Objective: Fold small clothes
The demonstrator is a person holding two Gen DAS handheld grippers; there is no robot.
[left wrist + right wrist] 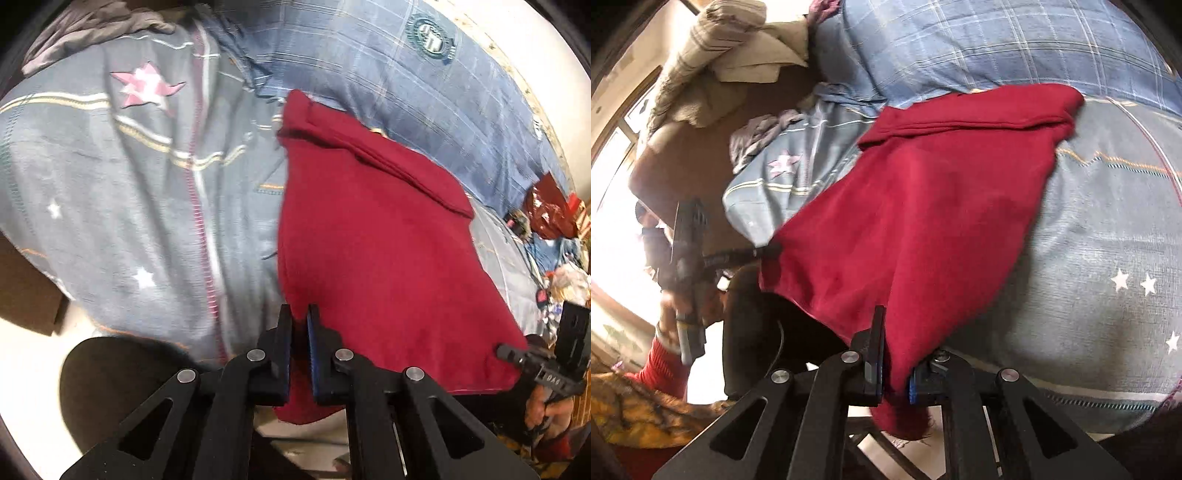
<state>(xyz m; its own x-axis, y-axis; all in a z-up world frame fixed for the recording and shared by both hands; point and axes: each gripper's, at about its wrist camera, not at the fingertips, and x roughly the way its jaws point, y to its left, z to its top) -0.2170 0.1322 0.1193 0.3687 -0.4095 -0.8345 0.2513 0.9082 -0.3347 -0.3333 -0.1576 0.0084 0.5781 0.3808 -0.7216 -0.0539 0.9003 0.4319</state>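
A dark red garment (369, 240) lies spread over a blue-grey bedsheet with stars (129, 184). Its far edge is folded over. My left gripper (299, 321) is shut on the garment's near left corner. In the right wrist view the red garment (923, 203) is lifted at its near edge, and my right gripper (894, 332) is shut on its near right corner. The right gripper also shows in the left wrist view (513, 352), pinching the garment's corner. The left gripper shows in the right wrist view (768, 253), on the other corner.
A blue plaid cover (997, 44) lies behind the garment. A crumpled grey cloth (761, 133) and folded beige bedding (731, 44) sit at the far left. A brown bed frame (687, 162) and a black round seat (122, 373) are near. Clutter (554, 229) lies at the right.
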